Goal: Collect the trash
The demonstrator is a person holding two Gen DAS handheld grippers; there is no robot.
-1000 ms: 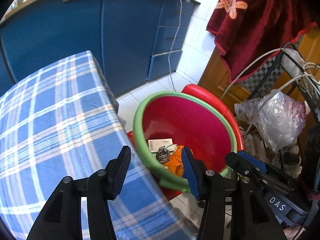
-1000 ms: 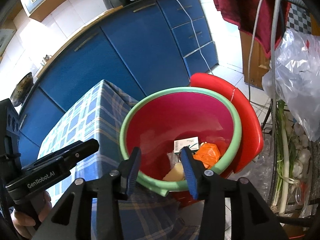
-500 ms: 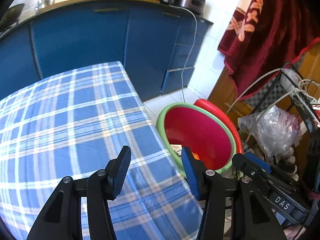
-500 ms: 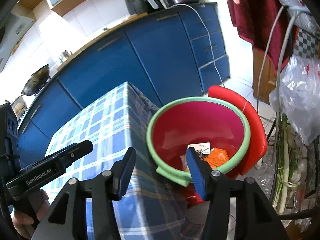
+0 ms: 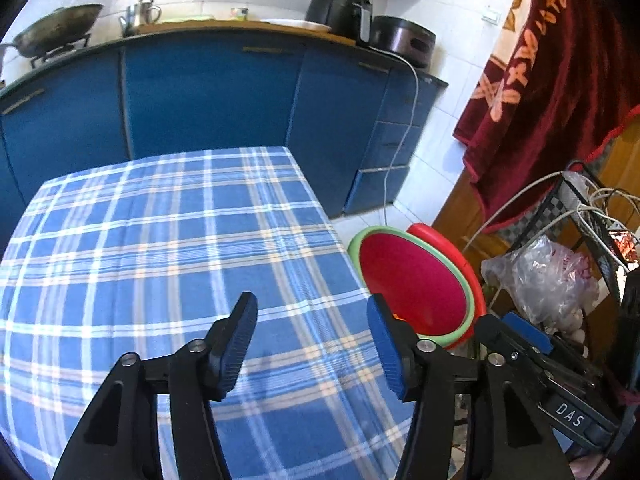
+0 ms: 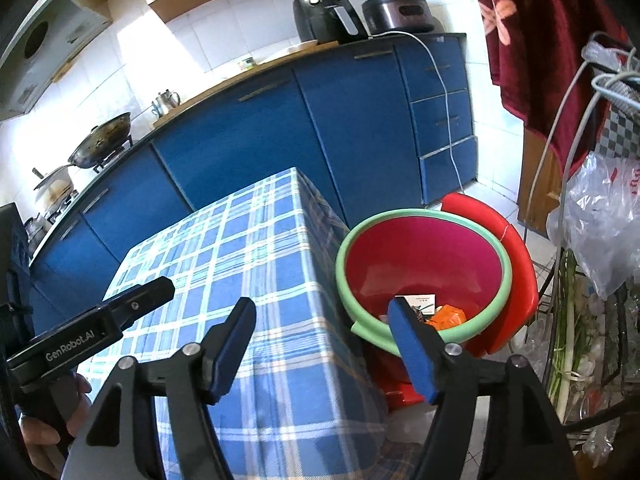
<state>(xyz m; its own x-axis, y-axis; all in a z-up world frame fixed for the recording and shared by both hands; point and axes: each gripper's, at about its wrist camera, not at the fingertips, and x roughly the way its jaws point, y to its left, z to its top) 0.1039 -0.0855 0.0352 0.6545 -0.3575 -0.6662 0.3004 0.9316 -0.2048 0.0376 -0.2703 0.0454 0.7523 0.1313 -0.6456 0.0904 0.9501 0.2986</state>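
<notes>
Nearest, the left gripper [image 5: 312, 344] hangs over the near part of the checked tablecloth [image 5: 160, 248]. Its jaws have just been opening and stand apart, with nothing between them. The right gripper [image 6: 324, 344] sits just to its right, over the table's right edge. Its jaws have also just been widening, stand well apart and hold nothing. A hand [image 6: 52, 428] grips the left tool's handle at the lower left of the right wrist view.

On the floor just right of the table stands the bin [image 6: 424, 216], a red tub with a green rim and a red lid tipped up behind it. In its bottom lie at least 3 pieces of trash: a white card [image 6: 420, 302], an orange wrapper [image 6: 448, 316] and a small dark wad [image 6: 420, 312], close together.

The visible tablecloth carries no litter, so collection looks finished or nearly so. Any trash beyond these views cannot be judged.

Farther off, blue cabinets [image 5: 208, 92] run along the wall, with an air fryer [image 5: 340, 4] on the counter.
</notes>
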